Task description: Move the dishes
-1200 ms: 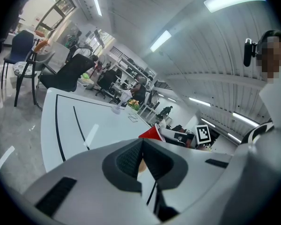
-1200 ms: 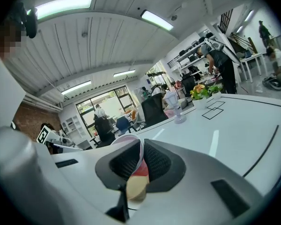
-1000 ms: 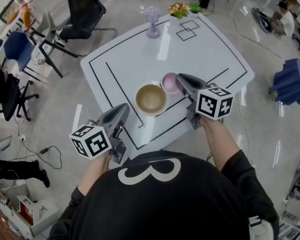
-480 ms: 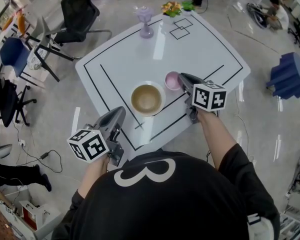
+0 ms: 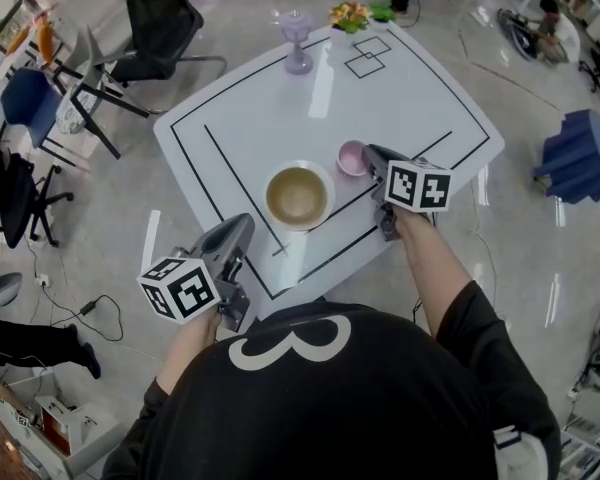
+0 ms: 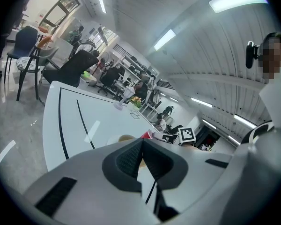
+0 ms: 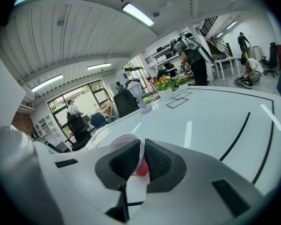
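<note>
Your right tongs (image 5: 372, 158) reach over the worktop (image 5: 400, 98), pinching the bowl (image 5: 350, 157) by its rim. Your left tongs (image 5: 242, 224) hover closed and empty at its near-left edge.

One pink bowl (image 5: 351, 156), one tan bowl (image 5: 298, 196), one goblet (image 5: 298, 58).

Readable: only a big white "3" (image 5: 295, 346), printed on the back of the black shirt (image 5: 400, 418), just off the near edge of the white table (image 5: 400, 98). Square black-and-white code markers, not letters, on the left gripper's cube (image 5: 180, 288) off the table's near-left corner and on the right gripper's cube (image 5: 418, 188) above its near-right edge.
</note>
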Tool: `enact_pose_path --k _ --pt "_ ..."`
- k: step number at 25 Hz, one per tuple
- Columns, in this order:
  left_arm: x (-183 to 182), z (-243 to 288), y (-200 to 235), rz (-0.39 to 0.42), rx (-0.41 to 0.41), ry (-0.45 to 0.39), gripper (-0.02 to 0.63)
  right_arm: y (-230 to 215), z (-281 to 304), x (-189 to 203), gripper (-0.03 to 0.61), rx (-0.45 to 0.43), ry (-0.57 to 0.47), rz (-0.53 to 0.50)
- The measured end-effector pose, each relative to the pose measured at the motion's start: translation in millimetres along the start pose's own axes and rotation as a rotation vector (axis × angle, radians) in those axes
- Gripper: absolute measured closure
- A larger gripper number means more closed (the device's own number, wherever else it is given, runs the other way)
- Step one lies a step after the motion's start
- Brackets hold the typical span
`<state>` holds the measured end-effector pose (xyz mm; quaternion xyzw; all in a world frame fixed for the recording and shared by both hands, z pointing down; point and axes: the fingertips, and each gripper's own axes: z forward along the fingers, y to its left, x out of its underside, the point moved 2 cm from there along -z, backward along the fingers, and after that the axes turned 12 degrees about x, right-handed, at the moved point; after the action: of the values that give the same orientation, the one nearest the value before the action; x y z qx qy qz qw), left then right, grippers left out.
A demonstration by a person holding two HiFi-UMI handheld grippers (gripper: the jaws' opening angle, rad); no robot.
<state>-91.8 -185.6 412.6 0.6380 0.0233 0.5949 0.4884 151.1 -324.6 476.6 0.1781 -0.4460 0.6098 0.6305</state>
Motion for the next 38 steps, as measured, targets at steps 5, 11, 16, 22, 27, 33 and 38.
enact_pose_path --k 5,11,16,22,27,33,38 --pt "-1.4 -4.2 1.2 0.0 -0.01 -0.005 0.611 1.3 1.7 -4.6 0.528 -0.005 -0.011 0.011" --pt "-2.2 -6.1 0.9 0.0 -0.014 -0.01 0.611 7.9 -3.1 -10.3 0.426 -0.039 -0.039 0.014" --pt "-0.1 -3.9 2.0 -0.003 -0.012 -0.006 0.611 13.1 -11.6 -9.3 0.326 -0.102 -0.049 0.012" --pt "1.4 -1.3 4.4 -0.004 -0.008 -0.003 0.611 29.3 -35.9 -14.3 0.313 -0.145 -0.112 -0.051" --pt "0.7 -0.6 7.5 -0.009 -0.008 -0.015 0.611 52.0 -53.6 -9.4 0.313 -0.21 -0.121 -0.111" --pt "-1.0 0.0 0.1 0.002 -0.005 -0.02 0.611 73.3 -64.2 5.5 0.318 -0.281 -0.077 -0.2" --pt "-2.2 -3.7 -3.0 0.007 -0.014 -0.025 0.611 92.7 -61.2 26.5 0.327 -0.362 -0.008 -0.24"
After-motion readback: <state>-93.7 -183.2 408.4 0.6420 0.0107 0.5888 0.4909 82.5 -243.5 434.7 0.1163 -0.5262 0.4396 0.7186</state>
